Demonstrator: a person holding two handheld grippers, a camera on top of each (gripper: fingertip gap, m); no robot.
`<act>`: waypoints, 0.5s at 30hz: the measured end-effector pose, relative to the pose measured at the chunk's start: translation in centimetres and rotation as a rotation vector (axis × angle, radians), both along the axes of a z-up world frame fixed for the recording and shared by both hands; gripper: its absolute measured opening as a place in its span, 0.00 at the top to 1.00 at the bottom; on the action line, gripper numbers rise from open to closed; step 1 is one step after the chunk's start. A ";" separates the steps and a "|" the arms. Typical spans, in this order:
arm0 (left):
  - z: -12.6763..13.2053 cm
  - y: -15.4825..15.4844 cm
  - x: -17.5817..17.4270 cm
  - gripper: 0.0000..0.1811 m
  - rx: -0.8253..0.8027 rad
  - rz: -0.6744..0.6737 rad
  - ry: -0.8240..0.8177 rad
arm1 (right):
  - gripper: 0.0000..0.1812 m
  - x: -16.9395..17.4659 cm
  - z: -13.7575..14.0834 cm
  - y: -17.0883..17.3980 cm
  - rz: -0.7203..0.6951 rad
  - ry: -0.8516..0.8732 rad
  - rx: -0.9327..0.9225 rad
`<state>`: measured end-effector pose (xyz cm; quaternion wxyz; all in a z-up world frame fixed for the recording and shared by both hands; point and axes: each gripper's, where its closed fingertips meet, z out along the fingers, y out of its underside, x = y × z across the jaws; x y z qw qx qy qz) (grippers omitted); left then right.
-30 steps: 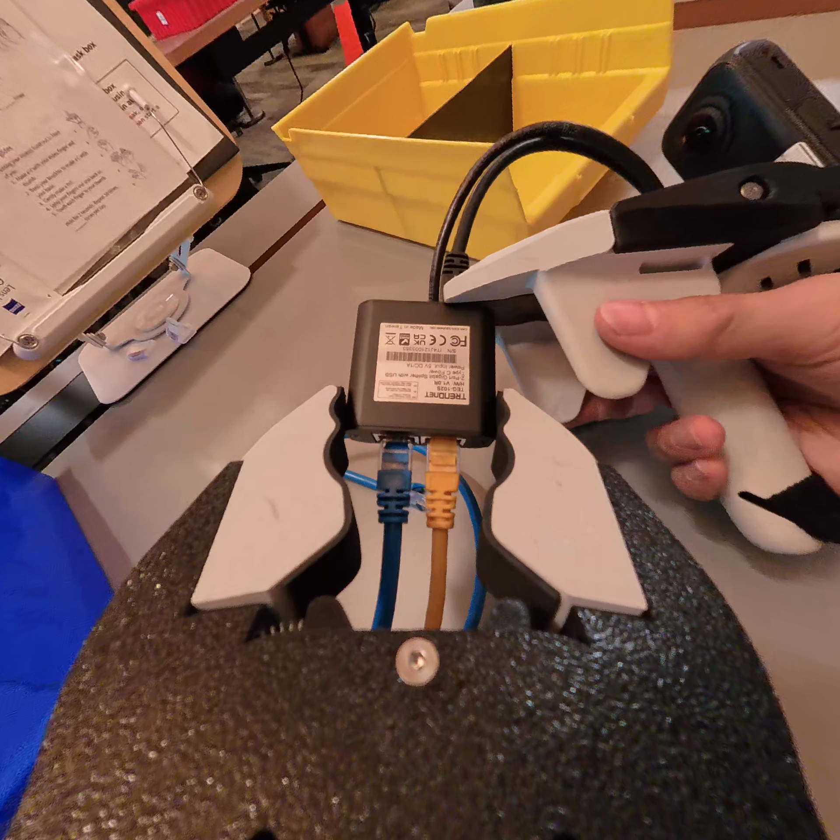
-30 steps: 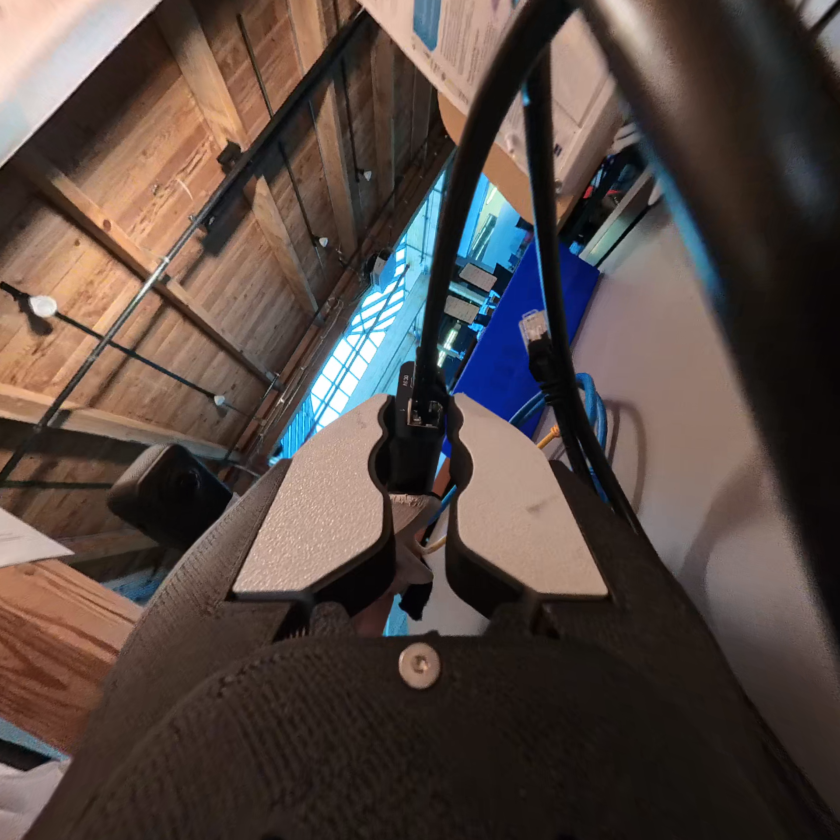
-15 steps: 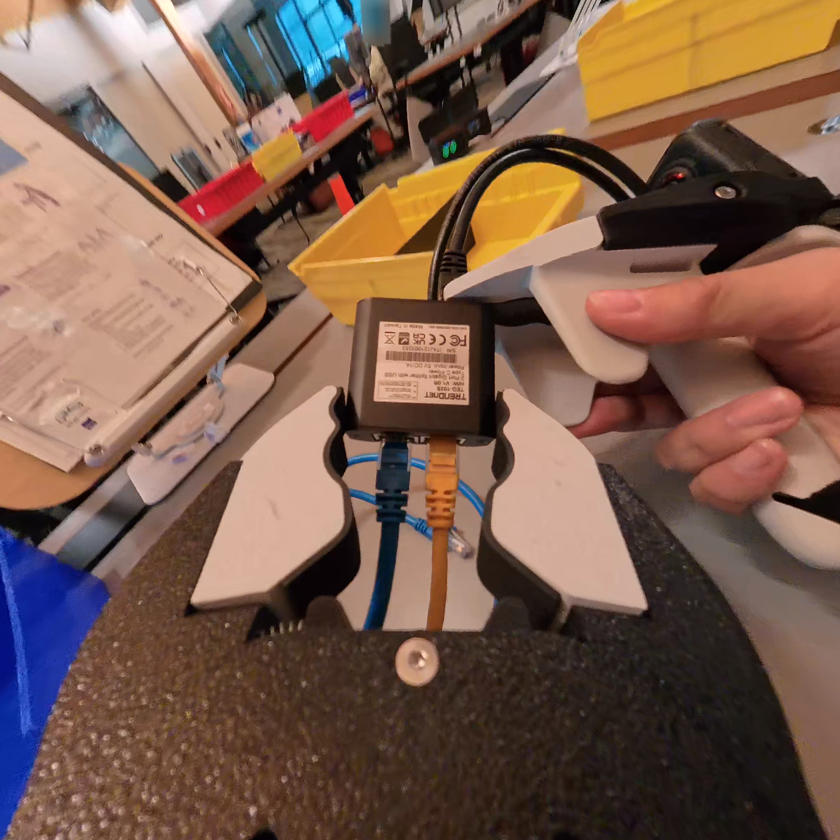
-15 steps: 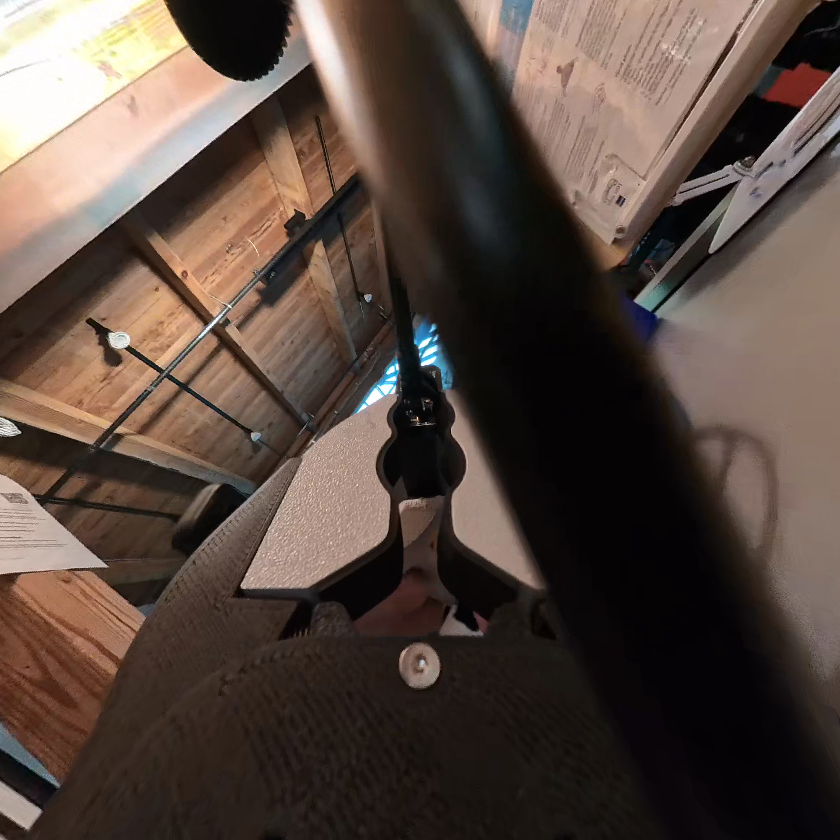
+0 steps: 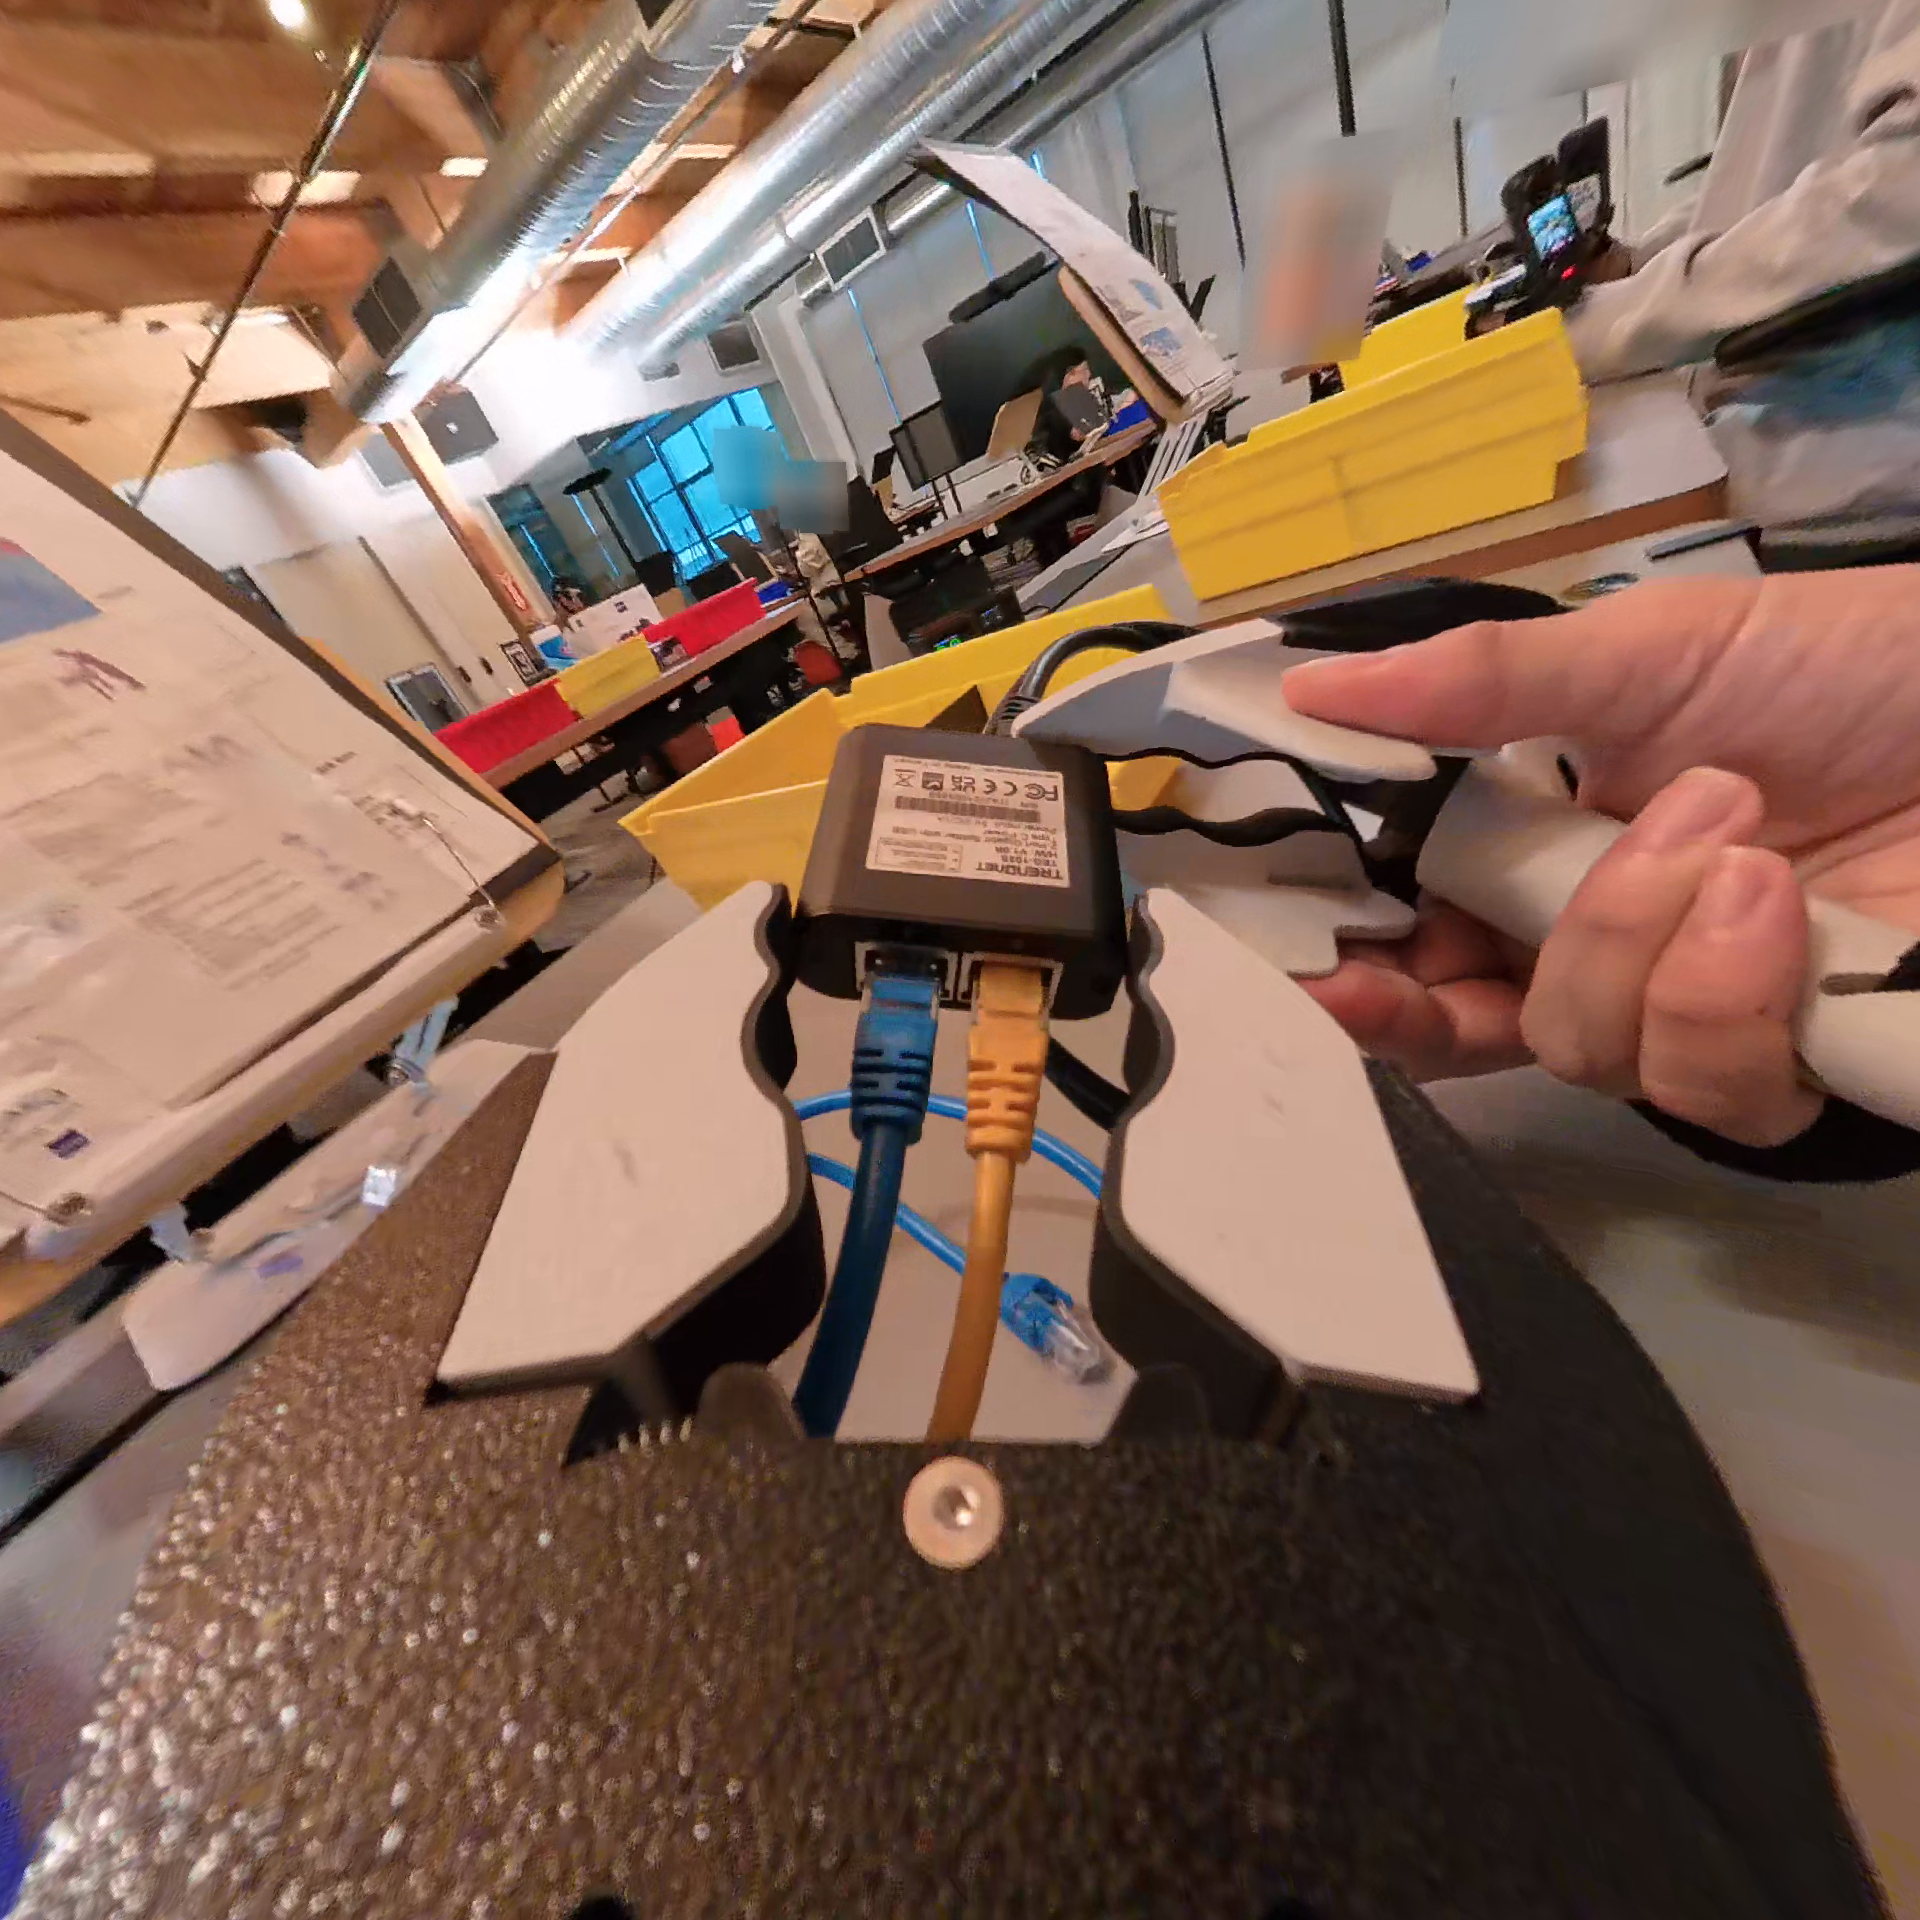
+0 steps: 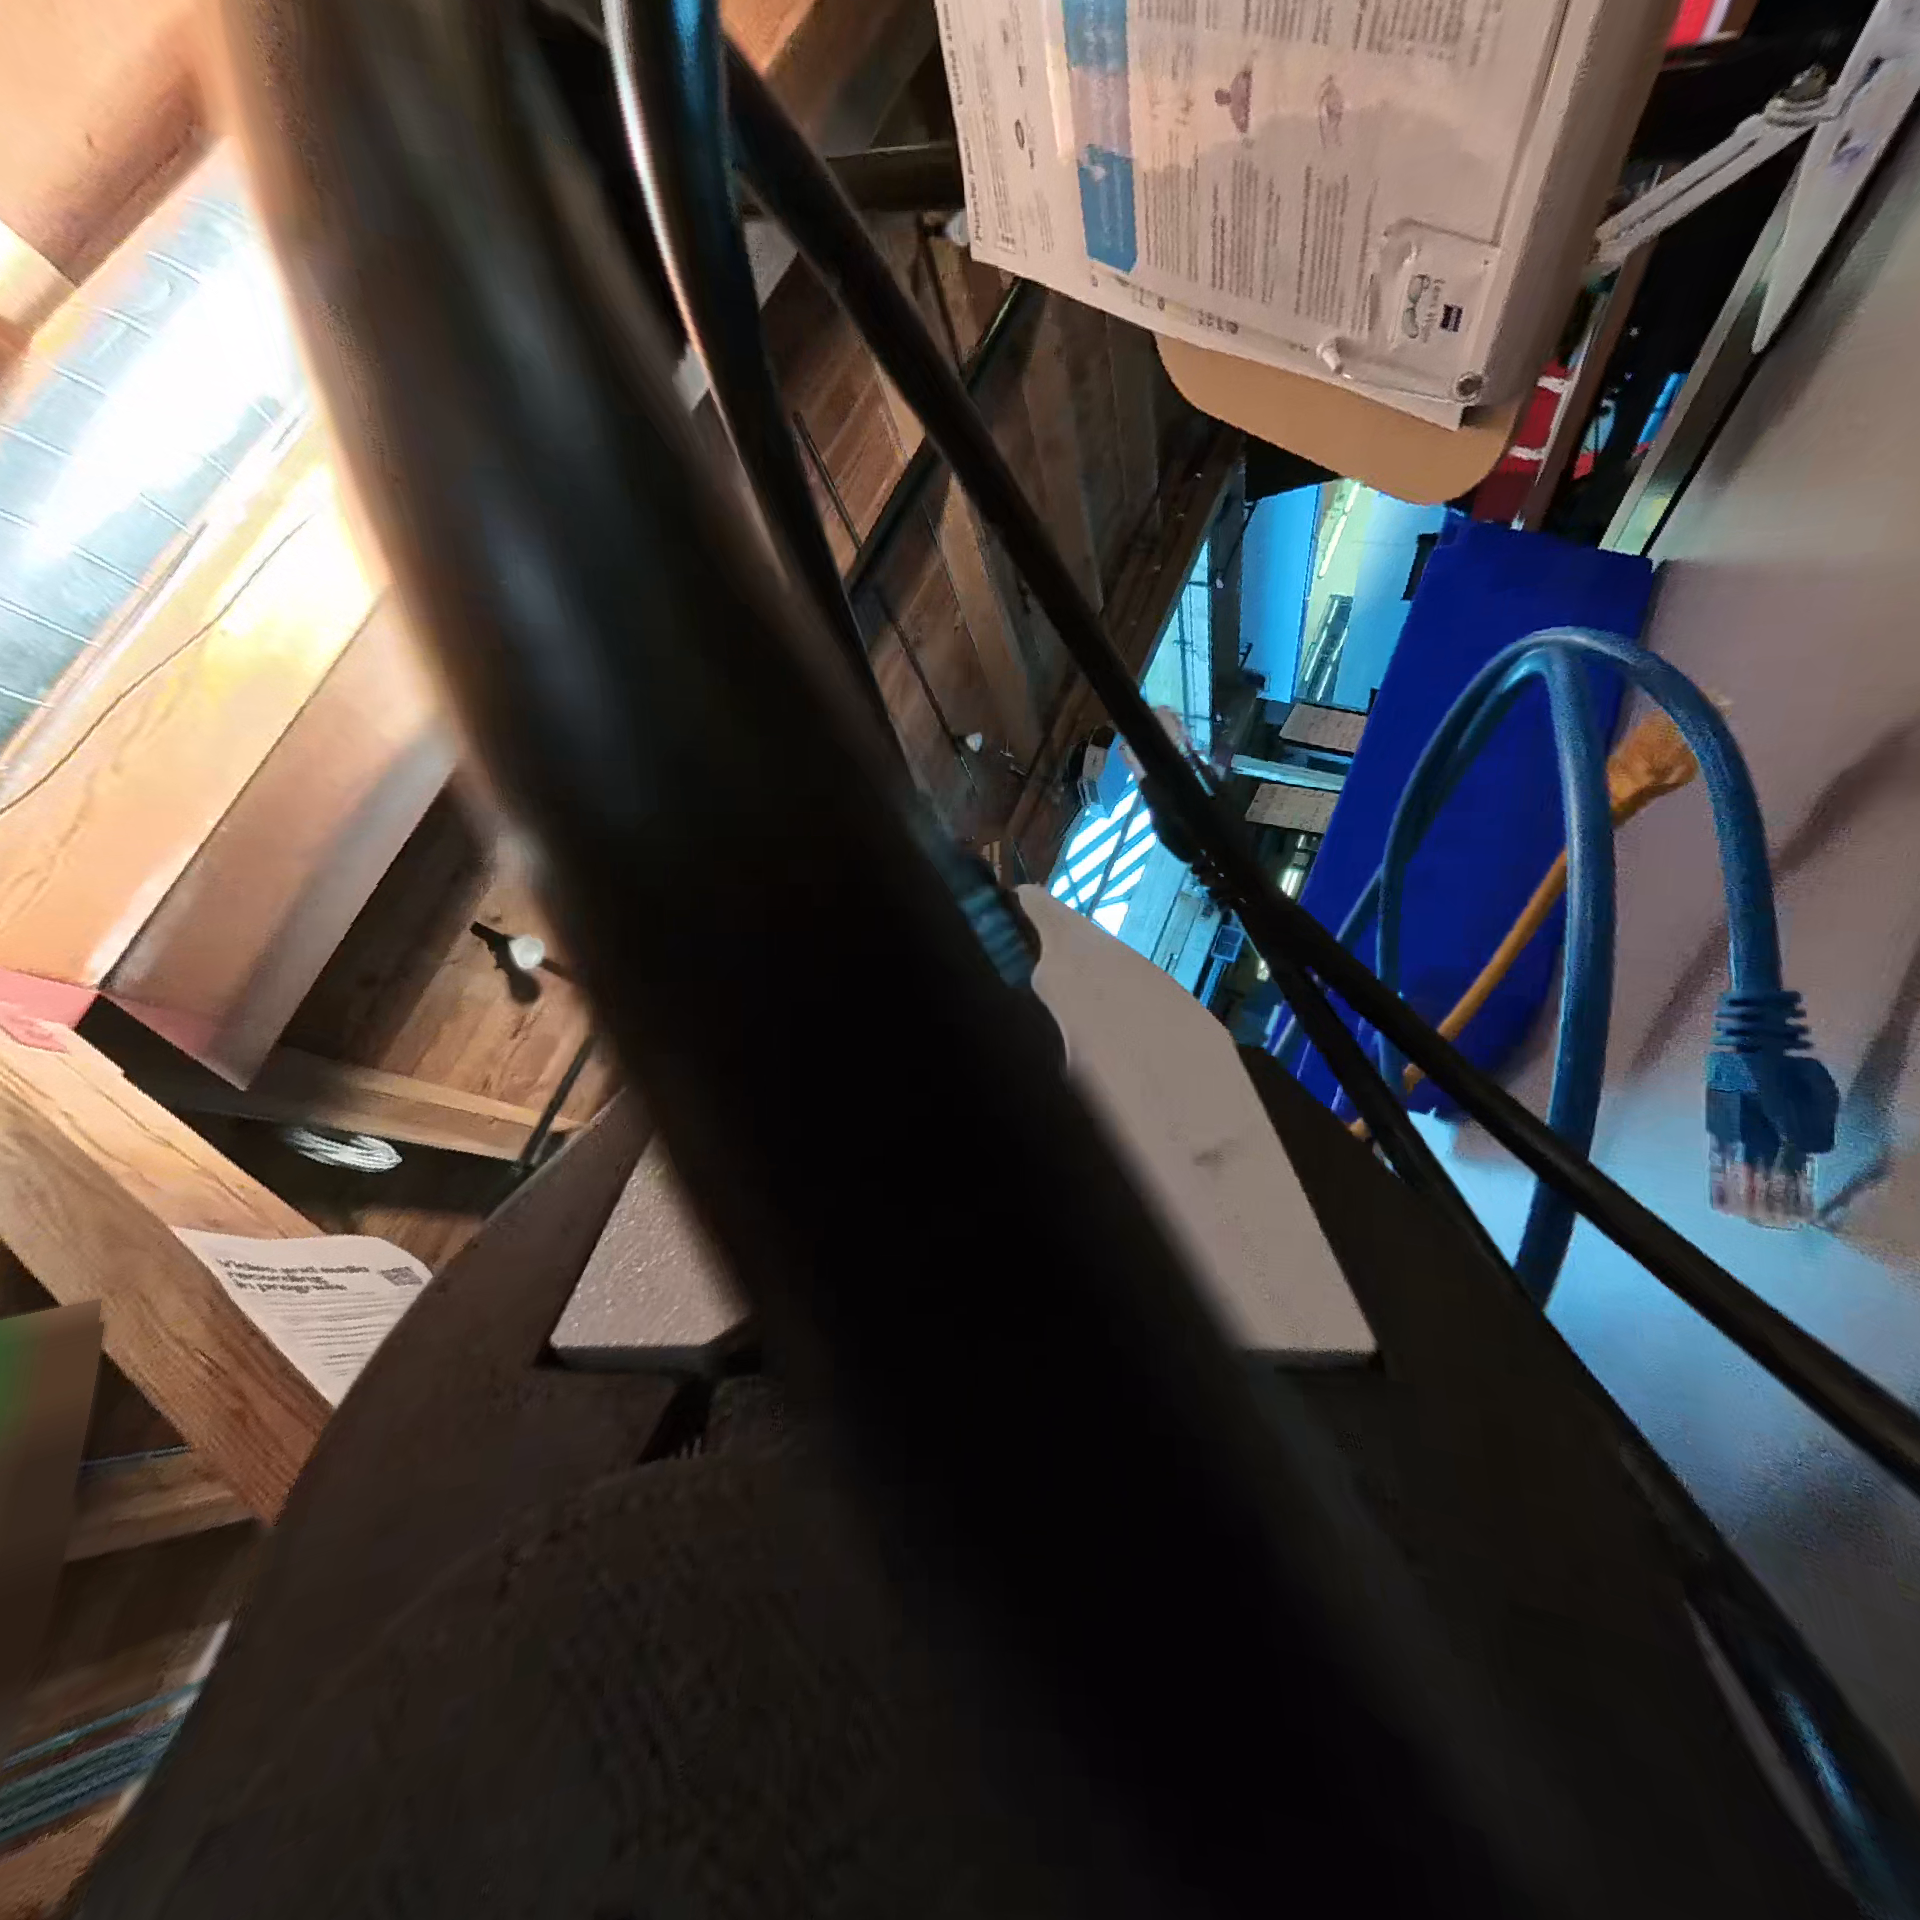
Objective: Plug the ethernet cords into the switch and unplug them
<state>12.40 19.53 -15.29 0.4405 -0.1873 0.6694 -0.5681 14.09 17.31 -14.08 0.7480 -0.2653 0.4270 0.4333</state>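
In the left wrist view my left gripper (image 5: pixel 961 935) is shut on the small black switch (image 5: pixel 961 831) and holds it above the table. A blue plug (image 5: pixel 899 997) and a yellow plug (image 5: pixel 1006 1013) sit in its two front ports. A loose blue plug (image 5: pixel 1049 1325) lies on the table below and also shows in the right wrist view (image 6: pixel 1761 1132). My right gripper (image 5: pixel 1174 790), held by a hand (image 5: pixel 1662 831), is at the switch's back right, shut on the black cord's plug (image 6: pixel 987 914). A thick blurred black cord (image 6: pixel 727 831) hides most of its fingers.
A yellow bin (image 5: pixel 748 810) stands behind the switch. A clipboard with papers on a stand (image 5: pixel 208 883) is at the left and also shows in the right wrist view (image 6: pixel 1278 156). A blue bin (image 6: pixel 1475 779) sits at the table edge. An orange cord end (image 6: pixel 1652 769) lies near it. The tips of both grippers are at nearly the same place.
My left gripper has tilted upward with the switch, so the room now shows behind it. My right gripper has swung, and a black cord now crosses close in front of its camera.
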 end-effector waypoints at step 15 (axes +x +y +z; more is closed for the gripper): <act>-2.3 0.7 1.0 0.67 -0.001 0.028 0.161 | 0.92 1.3 -2.5 0.6 -0.022 0.045 -0.095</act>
